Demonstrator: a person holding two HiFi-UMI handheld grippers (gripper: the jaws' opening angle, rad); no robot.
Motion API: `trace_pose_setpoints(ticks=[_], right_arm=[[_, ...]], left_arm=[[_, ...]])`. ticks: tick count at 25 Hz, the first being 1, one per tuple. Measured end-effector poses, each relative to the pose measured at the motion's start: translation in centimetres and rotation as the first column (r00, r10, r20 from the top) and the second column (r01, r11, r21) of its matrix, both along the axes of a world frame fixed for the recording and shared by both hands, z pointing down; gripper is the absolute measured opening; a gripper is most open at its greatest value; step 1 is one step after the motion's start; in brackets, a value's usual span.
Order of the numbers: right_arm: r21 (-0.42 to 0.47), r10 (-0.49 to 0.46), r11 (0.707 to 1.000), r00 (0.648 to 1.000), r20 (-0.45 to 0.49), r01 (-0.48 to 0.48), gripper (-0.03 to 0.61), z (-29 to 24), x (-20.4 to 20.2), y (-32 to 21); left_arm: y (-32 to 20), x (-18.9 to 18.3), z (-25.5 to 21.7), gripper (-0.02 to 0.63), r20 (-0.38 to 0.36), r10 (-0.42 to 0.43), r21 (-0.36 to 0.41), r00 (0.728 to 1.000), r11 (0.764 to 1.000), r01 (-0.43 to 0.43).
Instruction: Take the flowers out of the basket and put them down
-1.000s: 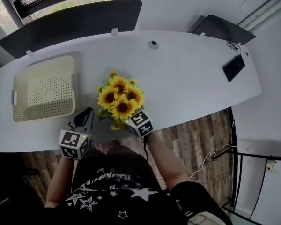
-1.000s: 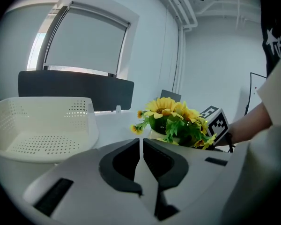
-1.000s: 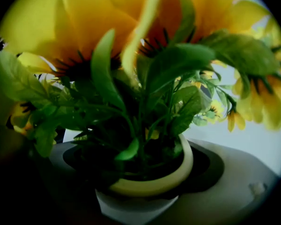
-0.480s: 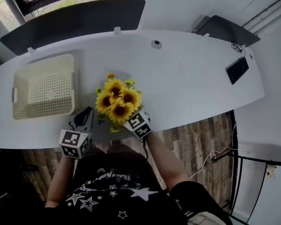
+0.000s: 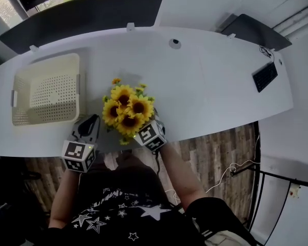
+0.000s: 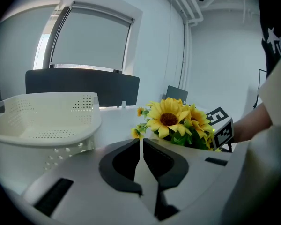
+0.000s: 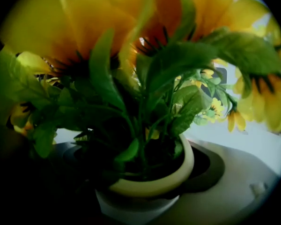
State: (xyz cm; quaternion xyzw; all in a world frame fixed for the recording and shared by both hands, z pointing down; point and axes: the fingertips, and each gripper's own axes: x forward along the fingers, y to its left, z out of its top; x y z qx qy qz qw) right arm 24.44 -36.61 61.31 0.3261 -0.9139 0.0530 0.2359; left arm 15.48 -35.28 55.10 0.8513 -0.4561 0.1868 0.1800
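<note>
Flowers out of the basket, held by the near table edge

The right gripper (image 5: 143, 131) is clamped on the pot (image 7: 154, 184) of the flowers (image 5: 126, 109), one jaw on each side below its rim. The basket (image 5: 20, 111) stands empty, well apart to the left on the table (image 5: 210, 86). The left gripper (image 5: 88, 128) has its jaws together on nothing and sits just beside the flowers. No view shows whether the pot base touches the table. To set it down well, I would keep the pot upright and bring it in from the edge, since the blooms look top-heavy. Lower it straight until the base sits flat, then part the jaws and draw back level so the pads don't drag the rim. The left gripper is near enough to steady it if it tips
</note>
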Motion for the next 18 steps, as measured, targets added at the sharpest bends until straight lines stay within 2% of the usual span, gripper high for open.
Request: trace_pose_setpoints(ticks=[5,11,15,18], right_arm=[[-0.07,0.053,0.996,0.998,0.025,-0.051,0.529,0.6,0.5,0.3],[-0.102,0.138,0.986,0.99,0.018,-0.136,0.531,1.0,1.6,1.8],[-0.114,0.243,0.964,0.97,0.014,-0.24,0.531,1.0,2.5,3.1],[-0.107,0.35,0.932,0.937,0.011,-0.347,0.531,1.1,3.7,4.0]], left_arm=[[0.4,-0.3,0.2,0.03,-0.026,0.021,-0.005,0.999,1.0,-0.021],[1.1,-0.7,-0.3,0.031,-0.047,0.085,0.0,0.995,0.996,-0.085],[3.2,-1.6,-1.1,0.031,-0.067,0.145,0.017,0.987,0.989,-0.145],[5.3,-3.1,-1.7,0.031,-0.082,0.179,0.024,0.98,0.984,-0.178]])
